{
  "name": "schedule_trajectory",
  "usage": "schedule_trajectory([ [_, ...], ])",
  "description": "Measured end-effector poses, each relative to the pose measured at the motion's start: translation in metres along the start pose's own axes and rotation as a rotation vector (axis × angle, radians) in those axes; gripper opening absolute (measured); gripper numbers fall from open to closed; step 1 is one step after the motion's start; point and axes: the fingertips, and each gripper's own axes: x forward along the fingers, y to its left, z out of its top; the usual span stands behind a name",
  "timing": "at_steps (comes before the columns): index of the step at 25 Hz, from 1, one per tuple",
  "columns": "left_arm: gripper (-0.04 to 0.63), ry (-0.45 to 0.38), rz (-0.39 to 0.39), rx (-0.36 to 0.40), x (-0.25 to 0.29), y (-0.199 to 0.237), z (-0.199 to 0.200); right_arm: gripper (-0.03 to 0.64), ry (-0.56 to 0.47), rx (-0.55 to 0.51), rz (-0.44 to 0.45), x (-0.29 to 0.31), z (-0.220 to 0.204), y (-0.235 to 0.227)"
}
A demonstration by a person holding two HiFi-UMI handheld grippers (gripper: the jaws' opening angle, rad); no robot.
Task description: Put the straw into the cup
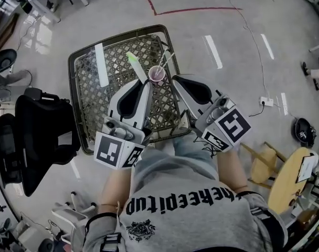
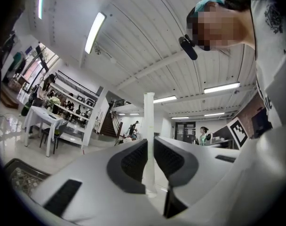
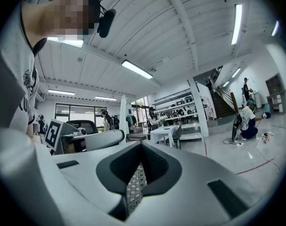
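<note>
A small pinkish cup (image 1: pixel 157 74) stands on the dark lattice table (image 1: pixel 96 88) near its right side. My left gripper (image 1: pixel 147 83) is shut on a pale straw (image 1: pixel 137 67), which slants up and left from the jaws, just left of the cup. In the left gripper view the straw (image 2: pixel 148 126) stands upright, pinched between the dark pads (image 2: pixel 133 161) of that gripper (image 2: pixel 149 149). My right gripper (image 1: pixel 174 78) sits just right of the cup. It (image 3: pixel 140 147) is shut with nothing in it. Thin pale straws (image 1: pixel 167 59) show by the cup's far side.
A flat white wrapped straw (image 1: pixel 102 64) lies on the table's left half. A black office chair (image 1: pixel 39 135) stands left of the table. A wooden round table (image 1: pixel 285 180) and a stool (image 1: pixel 264 167) are at the right, with a power strip (image 1: pixel 266 101) on the floor.
</note>
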Motion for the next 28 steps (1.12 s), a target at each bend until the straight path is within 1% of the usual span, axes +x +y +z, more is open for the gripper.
schedule_trajectory([
  [4, 0.086, -0.011, 0.053, -0.003, 0.009, 0.0, -0.007, 0.018, 0.012, 0.007, 0.051, 0.001, -0.003, -0.013],
  [16, 0.086, -0.045, 0.224, 0.037, 0.022, 0.008, -0.024, 0.018, 0.066, 0.034, 0.22, 0.013, -0.019, -0.037],
  [20, 0.086, -0.055, 0.252, 0.055, 0.027, 0.008, -0.032, 0.018, 0.086, 0.047, 0.256, 0.015, -0.027, -0.045],
  [23, 0.086, -0.066, 0.253, 0.051, 0.031, 0.01, -0.037, 0.018, 0.102, 0.055, 0.28, 0.019, -0.032, -0.047],
  [28, 0.086, -0.056, 0.292, 0.047, 0.034, 0.02, -0.056, 0.018, 0.132, 0.063, 0.323, 0.027, -0.047, -0.051],
])
